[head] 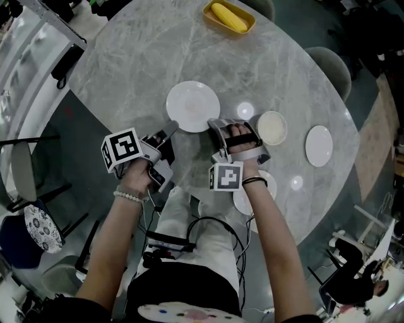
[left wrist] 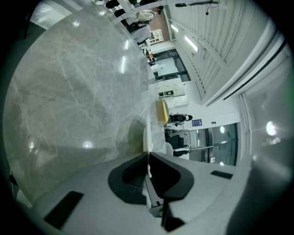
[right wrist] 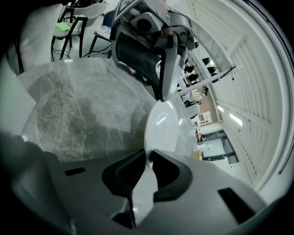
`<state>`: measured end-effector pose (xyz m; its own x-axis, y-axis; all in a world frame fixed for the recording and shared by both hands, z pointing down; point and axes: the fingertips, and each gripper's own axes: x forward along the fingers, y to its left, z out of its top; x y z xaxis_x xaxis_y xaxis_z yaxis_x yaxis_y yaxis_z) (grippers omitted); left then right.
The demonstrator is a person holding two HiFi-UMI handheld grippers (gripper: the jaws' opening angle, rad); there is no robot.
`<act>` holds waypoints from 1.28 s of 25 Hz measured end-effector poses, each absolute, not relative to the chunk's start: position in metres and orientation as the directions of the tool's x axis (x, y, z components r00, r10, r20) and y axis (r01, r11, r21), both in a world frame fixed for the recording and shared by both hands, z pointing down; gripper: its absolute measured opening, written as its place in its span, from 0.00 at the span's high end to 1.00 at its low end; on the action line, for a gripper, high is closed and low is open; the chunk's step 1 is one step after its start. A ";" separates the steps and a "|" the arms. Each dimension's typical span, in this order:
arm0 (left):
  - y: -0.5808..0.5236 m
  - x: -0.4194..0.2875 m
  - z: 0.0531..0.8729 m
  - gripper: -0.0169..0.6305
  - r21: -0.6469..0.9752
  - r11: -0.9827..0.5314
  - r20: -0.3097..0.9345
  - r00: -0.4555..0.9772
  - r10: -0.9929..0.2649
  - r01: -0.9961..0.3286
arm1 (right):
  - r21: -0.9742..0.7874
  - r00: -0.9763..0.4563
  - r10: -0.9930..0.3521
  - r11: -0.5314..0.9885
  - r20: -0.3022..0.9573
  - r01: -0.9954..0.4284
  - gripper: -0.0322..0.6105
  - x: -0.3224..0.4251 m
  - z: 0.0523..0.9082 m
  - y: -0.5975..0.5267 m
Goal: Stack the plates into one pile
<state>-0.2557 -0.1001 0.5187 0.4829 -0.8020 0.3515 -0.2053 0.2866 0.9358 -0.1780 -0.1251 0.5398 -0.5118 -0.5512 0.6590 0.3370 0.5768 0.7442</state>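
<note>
Over a round grey marble table (head: 126, 69), with the large white plate (head: 192, 106) near the middle. Clamped tight on its near-left rim with the left gripper (head: 169, 130) and pinched shut on its near-right rim with the right gripper (head: 216, 125), thin white edge caught between the pads of each. Off to the right, each apart: white side plate (head: 319, 146), cream plate (head: 272, 127) just beside the right gripper, third plate (head: 243, 200) half hidden under the right wrist; yellow dish (head: 229, 17) at the far edge.
</note>
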 end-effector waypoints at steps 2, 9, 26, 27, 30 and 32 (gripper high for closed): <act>-0.101 -0.254 0.516 0.94 0.938 0.272 0.344 0.490 -0.801 -0.213 | 0.751 -0.508 -0.561 0.567 0.654 0.340 0.88 -0.177 0.538 -0.124; -0.100 -0.246 0.505 0.93 0.947 0.230 0.317 0.522 -0.792 -0.225 | 0.766 -0.492 -0.591 0.545 0.639 0.340 0.89 -0.168 0.529 -0.120; -0.071 -0.194 0.477 0.93 0.972 0.129 0.230 0.680 -0.696 -0.197 | 0.780 -0.442 -0.646 0.563 0.622 0.273 0.90 -0.124 0.502 -0.073; -0.070 -0.189 0.475 0.93 0.974 0.122 0.222 0.693 -0.686 -0.192 | 0.780 -0.434 -0.652 0.561 0.622 0.276 0.90 -0.119 0.502 -0.070; -0.062 -0.176 0.473 0.93 0.976 0.108 0.213 0.728 -0.651 -0.189 | 0.787 -0.407 -0.675 0.555 0.616 0.269 0.90 -0.105 0.497 -0.061; -0.057 -0.165 0.472 0.93 0.977 0.102 0.210 0.749 -0.628 -0.188 | 0.787 -0.379 -0.691 0.559 0.616 0.259 0.90 -0.093 0.496 -0.054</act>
